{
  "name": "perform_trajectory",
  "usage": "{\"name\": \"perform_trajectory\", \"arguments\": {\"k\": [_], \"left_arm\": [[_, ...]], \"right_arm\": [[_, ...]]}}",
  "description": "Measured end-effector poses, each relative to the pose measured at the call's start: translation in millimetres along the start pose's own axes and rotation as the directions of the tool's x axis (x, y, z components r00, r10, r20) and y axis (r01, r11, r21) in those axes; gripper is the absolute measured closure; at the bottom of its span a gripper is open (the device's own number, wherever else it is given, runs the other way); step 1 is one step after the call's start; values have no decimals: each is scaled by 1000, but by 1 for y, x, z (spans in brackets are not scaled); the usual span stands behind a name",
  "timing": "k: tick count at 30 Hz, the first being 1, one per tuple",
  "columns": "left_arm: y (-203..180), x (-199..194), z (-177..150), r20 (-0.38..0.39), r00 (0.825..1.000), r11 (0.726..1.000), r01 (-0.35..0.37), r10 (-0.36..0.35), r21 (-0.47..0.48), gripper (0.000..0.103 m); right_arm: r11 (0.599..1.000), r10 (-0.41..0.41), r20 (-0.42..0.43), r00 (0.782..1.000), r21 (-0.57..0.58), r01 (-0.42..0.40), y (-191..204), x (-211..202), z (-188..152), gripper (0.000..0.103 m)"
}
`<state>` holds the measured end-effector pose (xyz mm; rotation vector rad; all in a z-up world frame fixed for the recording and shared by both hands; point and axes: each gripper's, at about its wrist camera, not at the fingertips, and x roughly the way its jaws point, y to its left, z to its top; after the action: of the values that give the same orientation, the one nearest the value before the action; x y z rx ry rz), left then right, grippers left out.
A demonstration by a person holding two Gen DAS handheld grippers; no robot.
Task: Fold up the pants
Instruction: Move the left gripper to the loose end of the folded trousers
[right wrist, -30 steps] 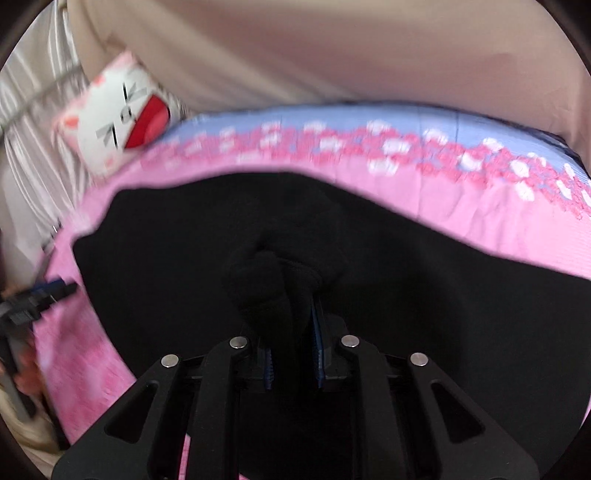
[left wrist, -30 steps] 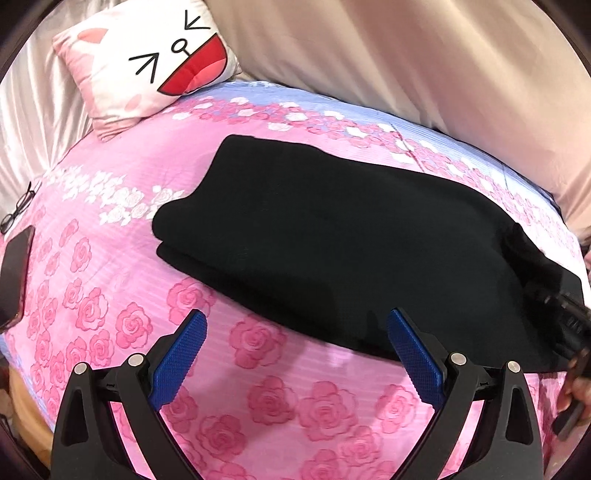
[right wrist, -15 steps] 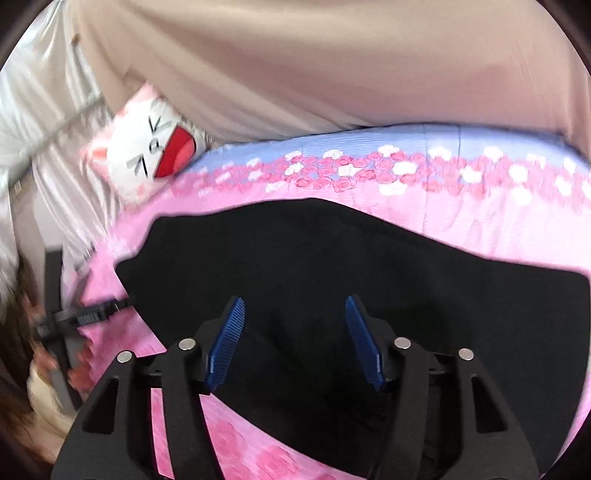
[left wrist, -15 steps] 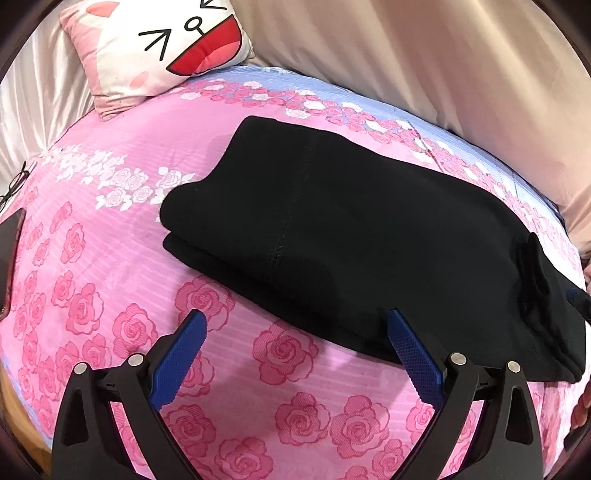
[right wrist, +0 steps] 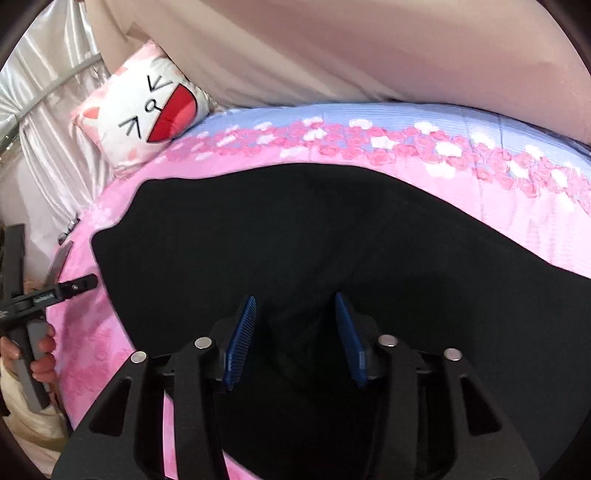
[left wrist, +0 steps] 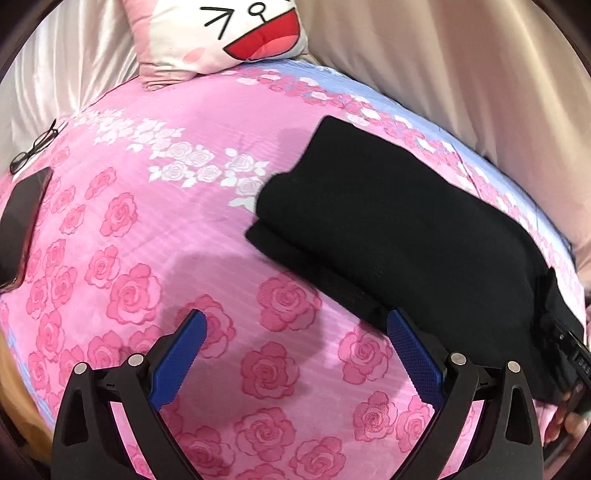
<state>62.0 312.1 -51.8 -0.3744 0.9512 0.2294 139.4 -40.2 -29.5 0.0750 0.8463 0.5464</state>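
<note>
The black pants (left wrist: 399, 229) lie folded in layers on the pink rose bedspread (left wrist: 155, 229); they also fill the middle of the right wrist view (right wrist: 332, 240). My left gripper (left wrist: 295, 350) is open and empty, above the bedspread just left of the pants' near edge. My right gripper (right wrist: 293, 325) is open and empty, hovering over the pants' near part. The left gripper also shows at the left edge of the right wrist view (right wrist: 55, 291), held in a hand.
A cat-face pillow (left wrist: 229, 33) rests at the bed's head, also in the right wrist view (right wrist: 144, 107). A dark phone (left wrist: 22, 229) and glasses (left wrist: 35, 146) lie at the bed's left edge. Beige curtain (right wrist: 332, 48) hangs behind the bed.
My right gripper let go of the bunched pants fabric, opened and drew back. My left gripper shifted left, away from the pants, staying open.
</note>
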Motion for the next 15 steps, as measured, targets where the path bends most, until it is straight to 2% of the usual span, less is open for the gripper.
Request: {"name": "perform_trajectory", "arguments": {"k": [2,3,6,10,13,14,15], "left_arm": [[9,-4,3,15,1000,1000,-8,8,-18,6],[15,-4,5,14,1000,999,1,-1,-37,6],[33,0,13,9,996,985,92,-92,-145,6],[34,9,28,-2,965,937,253,-261,-240,6],[19,16,39,1,974,945,221,-227,-240,6],[15,19,42,-5,975,946,215,-223,-244,6],[10,20,45,1,979,946,199,-206,-257,6]], "right_arm": [[998,57,48,997,27,-59,2,-13,2,58],[998,54,67,996,30,-57,3,-19,2,58],[999,27,91,995,41,-31,1,-29,-1,58],[996,9,96,995,82,-17,-8,-39,-9,58],[995,-19,103,994,96,9,-17,-51,-17,58],[994,-32,108,994,108,20,-21,-57,-20,55],[992,-46,117,992,119,32,-26,-63,-22,47]]}}
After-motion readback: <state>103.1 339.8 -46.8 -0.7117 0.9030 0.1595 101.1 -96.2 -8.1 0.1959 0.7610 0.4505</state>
